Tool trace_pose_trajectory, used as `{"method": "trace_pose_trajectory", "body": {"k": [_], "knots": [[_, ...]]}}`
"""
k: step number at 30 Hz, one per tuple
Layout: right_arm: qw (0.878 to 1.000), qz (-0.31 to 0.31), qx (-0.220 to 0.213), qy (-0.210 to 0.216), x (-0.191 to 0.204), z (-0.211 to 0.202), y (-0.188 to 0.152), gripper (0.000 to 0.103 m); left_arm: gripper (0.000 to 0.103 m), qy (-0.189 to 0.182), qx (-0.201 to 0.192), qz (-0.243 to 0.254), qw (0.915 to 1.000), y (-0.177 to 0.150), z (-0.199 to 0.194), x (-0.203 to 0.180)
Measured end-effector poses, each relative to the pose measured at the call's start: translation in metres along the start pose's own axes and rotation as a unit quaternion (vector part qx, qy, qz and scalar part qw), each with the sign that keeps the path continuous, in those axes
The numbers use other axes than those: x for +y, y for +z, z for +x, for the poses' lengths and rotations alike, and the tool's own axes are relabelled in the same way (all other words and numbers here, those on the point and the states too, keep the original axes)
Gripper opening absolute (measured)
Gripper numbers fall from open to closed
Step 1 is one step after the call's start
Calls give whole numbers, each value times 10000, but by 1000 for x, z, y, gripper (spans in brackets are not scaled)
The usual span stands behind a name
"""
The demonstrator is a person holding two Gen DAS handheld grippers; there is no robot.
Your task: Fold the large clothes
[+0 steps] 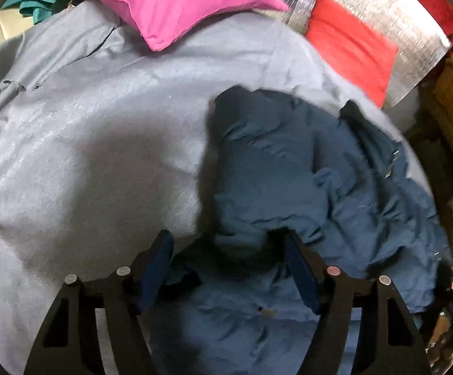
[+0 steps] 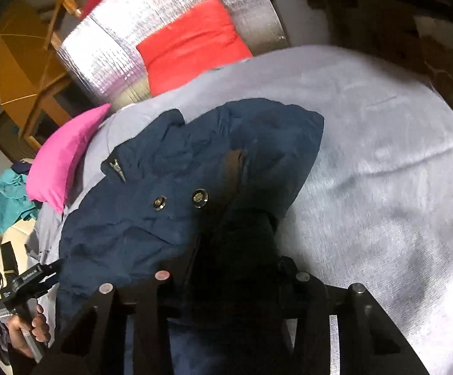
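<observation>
1. Grey bedsheet (image 1: 85,131) covers the bed, with a pink pillow (image 1: 170,3) and a red pillow (image 1: 351,43) at its head.
2. Crumpled navy jacket (image 1: 289,162) lies on the sheet, snaps facing up.
3. Left gripper (image 1: 226,243) hangs spread over the jacket's edge, pinching nothing.
4. Right gripper (image 2: 235,250) sits buried in dark cloth; I cannot tell whether it pinches.

Navy jacket (image 2: 176,193) was bunched on the grey sheet (image 2: 382,172), its dark fold hiding the right gripper (image 2: 235,265) fingertips. Pink pillow (image 2: 60,165) sat at nine o'clock, red pillow (image 2: 192,43) at twelve, and a hand (image 2: 29,328) at seven.
</observation>
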State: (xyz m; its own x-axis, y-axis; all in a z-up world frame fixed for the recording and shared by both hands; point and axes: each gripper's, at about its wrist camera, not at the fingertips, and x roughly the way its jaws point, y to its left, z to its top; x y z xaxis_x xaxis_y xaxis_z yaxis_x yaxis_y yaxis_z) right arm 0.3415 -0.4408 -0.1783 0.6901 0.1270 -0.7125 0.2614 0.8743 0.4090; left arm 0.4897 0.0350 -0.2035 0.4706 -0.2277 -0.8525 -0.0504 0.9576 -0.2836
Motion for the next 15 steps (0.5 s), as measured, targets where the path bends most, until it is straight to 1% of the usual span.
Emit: {"method": "trace_pose_trajectory", "body": {"k": [1,2,3,4,5,6,7,9,11,13,15], "knots": [[9999,36,107,-70,-4,5,-1,41,75,-28,97,-33,9999,-2,4,3],[9996,105,253,-120,-7,13,-1,41,75,-39,99,-31,9999,-2,4,3],[9989,245,396,-75,-14,19,-2,42,75,-36,95,-11,9999,-2,3,3],[9986,329,419,-24,-16,20,0,46,75,-56,106,-29,9999,-2,-1,3],[9982,416,437,52,-19,17,3,46,74,-97,91,-67,9999,-1,-4,4],[9976,531,417,148,-23,12,6,50,74,-141,68,-110,9998,-1,-7,6],[9967,688,331,291,-29,6,10,63,74,-193,15,-157,9997,0,-13,7],[9943,934,74,514,-39,-3,15,74,74,-235,-126,-165,9995,1,-22,8],[9912,1139,-210,634,-51,-9,23,74,74,-273,-210,-131,9993,4,-26,5],[9885,1327,-298,664,-59,-5,30,74,74,-304,-236,-104,9992,7,-25,2],[9872,1433,-240,656,-62,7,36,74,74,-276,-175,1,9995,6,-21,-2]]}}
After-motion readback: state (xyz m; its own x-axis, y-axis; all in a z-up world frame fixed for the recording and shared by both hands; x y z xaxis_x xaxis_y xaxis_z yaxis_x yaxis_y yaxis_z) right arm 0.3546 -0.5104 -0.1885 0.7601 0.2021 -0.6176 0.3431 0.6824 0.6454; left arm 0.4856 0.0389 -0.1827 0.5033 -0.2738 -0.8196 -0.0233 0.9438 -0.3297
